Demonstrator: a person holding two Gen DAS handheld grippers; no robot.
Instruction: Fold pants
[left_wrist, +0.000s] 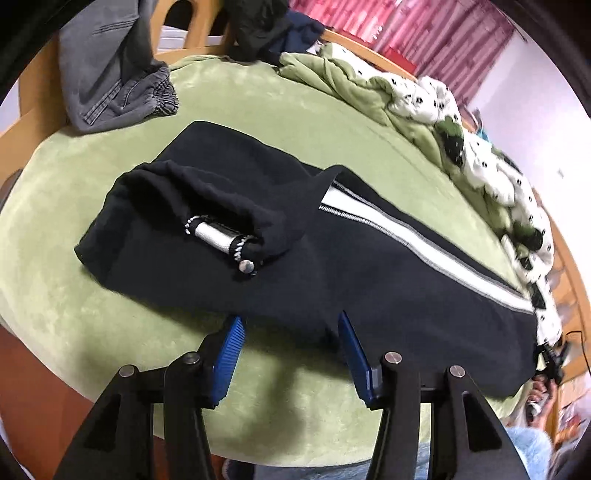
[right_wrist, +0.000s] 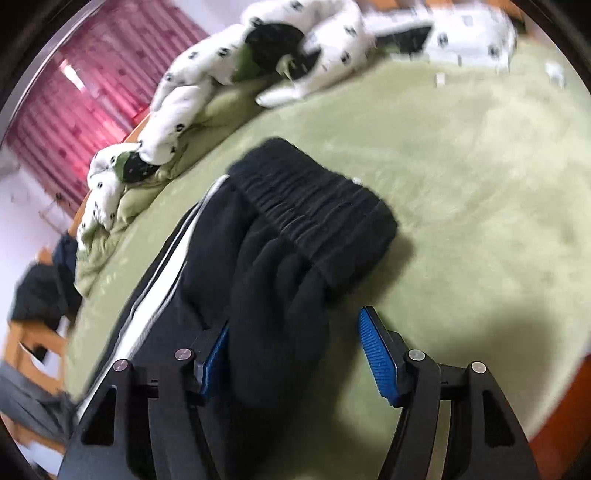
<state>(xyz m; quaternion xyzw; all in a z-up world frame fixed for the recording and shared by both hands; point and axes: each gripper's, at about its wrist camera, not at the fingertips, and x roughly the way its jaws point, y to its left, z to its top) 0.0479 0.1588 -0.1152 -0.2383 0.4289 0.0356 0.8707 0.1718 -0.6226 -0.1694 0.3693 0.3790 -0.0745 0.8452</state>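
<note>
Black pants (left_wrist: 295, 236) with a white side stripe (left_wrist: 417, 243) lie across the green bed cover (left_wrist: 258, 107). One leg end with a cuff and a metal cord tip (left_wrist: 245, 266) is folded back on top at the left. My left gripper (left_wrist: 290, 325) is open, its blue pads at the pants' near edge, with cloth between the tips. In the right wrist view the pants (right_wrist: 280, 266) end in a gathered elastic waistband (right_wrist: 317, 214). My right gripper (right_wrist: 295, 332) is open, with a bunched fold of black cloth lying between its pads.
Grey jeans (left_wrist: 107, 70) hang over the wooden headboard at the back left. Dark clothes (left_wrist: 266, 29) are piled behind. A rumpled white and green patterned quilt (left_wrist: 424, 107) runs along the far side; it also shows in the right wrist view (right_wrist: 221, 74). Pink curtains (right_wrist: 74, 110) hang behind.
</note>
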